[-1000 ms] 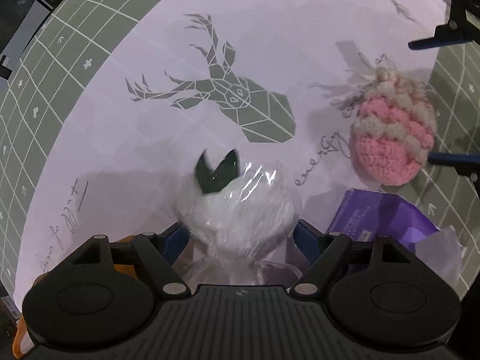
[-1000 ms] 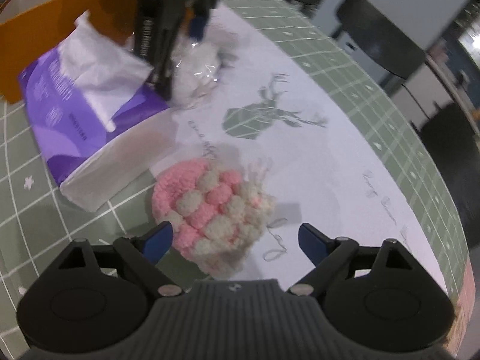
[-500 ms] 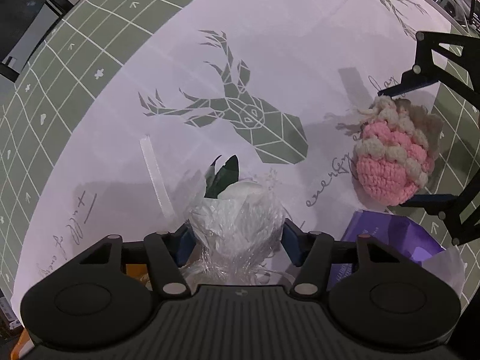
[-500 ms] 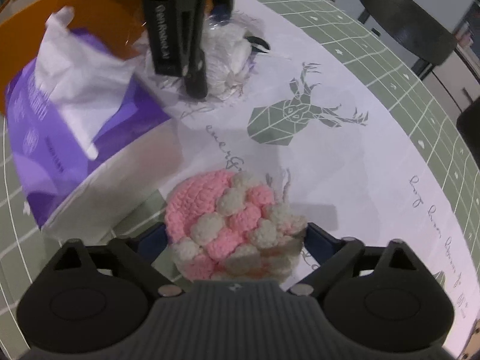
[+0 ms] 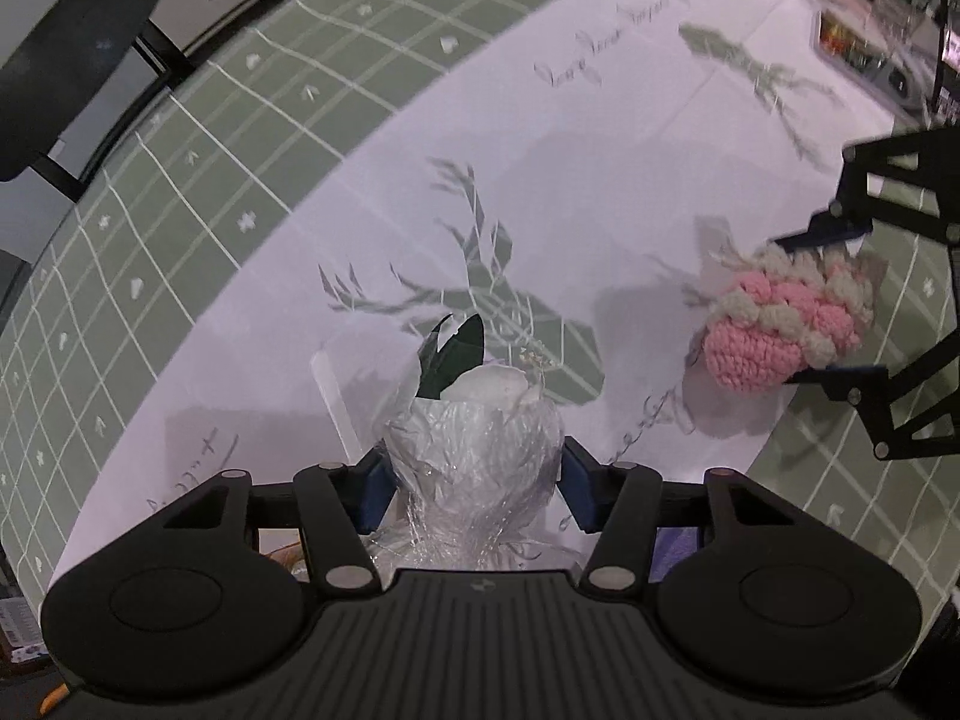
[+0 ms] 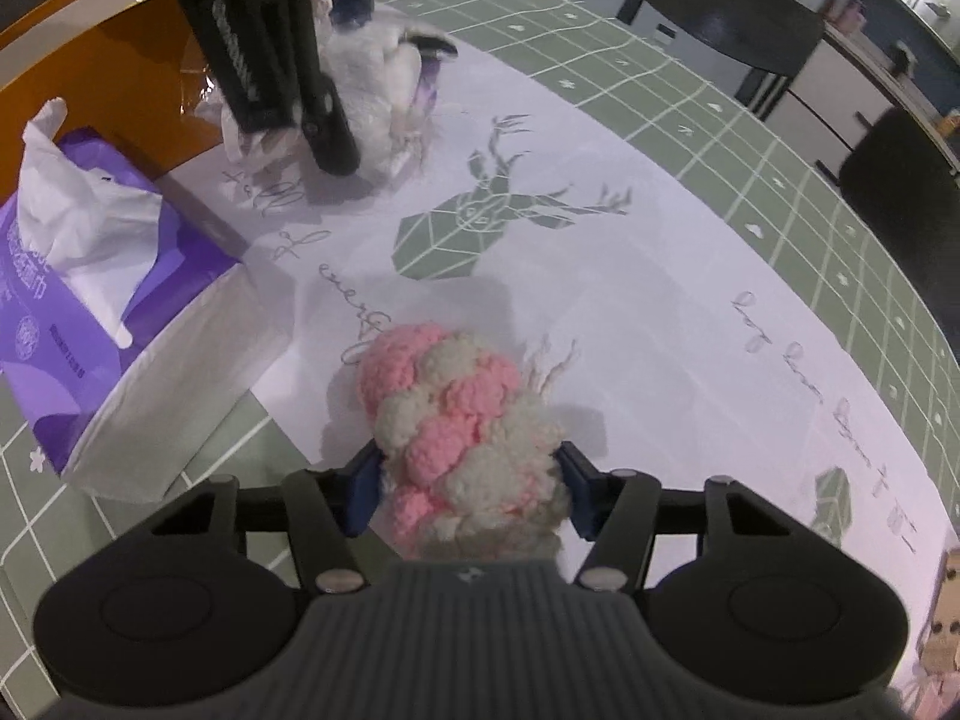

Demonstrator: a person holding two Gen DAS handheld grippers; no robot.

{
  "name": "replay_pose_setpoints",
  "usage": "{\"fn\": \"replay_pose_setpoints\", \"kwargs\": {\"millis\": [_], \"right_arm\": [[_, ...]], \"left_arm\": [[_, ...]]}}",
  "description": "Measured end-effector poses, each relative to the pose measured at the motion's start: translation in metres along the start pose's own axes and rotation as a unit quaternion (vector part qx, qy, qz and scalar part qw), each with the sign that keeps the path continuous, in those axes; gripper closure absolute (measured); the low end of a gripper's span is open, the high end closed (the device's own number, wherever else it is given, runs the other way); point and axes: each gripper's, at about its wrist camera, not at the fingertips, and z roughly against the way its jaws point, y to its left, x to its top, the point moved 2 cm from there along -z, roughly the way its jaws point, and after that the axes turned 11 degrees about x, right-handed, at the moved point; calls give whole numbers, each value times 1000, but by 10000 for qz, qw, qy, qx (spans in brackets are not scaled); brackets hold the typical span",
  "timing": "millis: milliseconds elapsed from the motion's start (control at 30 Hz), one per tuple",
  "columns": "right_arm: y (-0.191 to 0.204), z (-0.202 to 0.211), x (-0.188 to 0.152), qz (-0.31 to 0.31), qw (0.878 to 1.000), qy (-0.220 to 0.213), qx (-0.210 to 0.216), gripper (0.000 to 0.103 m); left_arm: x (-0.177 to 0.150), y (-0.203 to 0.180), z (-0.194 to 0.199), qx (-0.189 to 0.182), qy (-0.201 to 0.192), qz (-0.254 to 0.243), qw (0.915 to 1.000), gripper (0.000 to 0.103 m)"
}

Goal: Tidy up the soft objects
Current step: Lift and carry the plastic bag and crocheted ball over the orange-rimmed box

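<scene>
Left gripper (image 5: 474, 480): both blue pads pressed into the crinkly clear-plastic-wrapped white soft bundle with dark green leaves (image 5: 474, 420), pinching it low on its body. Bundle sits over the white deer-print cloth (image 5: 540, 150) on the green grid tabletop (image 5: 180, 138); can't tell if it's touching or just off the surface. Judgement: light, squashy, film is slippery and crackly, leaves and small sprigs at the top look fragile. Grip the wrapped body, not the top, moderate squeeze.

Middle: purple tissue pack with a white tissue sticking out (image 6: 90, 276) lies at the cloth edge, orange tray (image 6: 126, 60) behind it. Neither is touched.

Right gripper (image 6: 468, 489): closed on the pink and cream crocheted bobble pouch (image 6: 456, 414), pads biting into its near end, far end sticking out over the cloth. Looks slightly lifted, not certain. Judgement: very light, soft, compressible, yarn gives good friction, low slip risk. Loose yarn fringe could snag, so hold mid-body.
</scene>
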Motion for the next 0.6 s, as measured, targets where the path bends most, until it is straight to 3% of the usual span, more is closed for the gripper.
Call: {"fn": "replay_pose_setpoints", "kwargs": {"millis": [233,600], "right_arm": [[15,26,-15,78,9999,74,-129,44],[69,58,-36,344,9987,305,-214,44]], "left_arm": [[-4,2,31,66,-238,101,9996,39],[-46,2,92,155,-528,265,9981,39]]}}
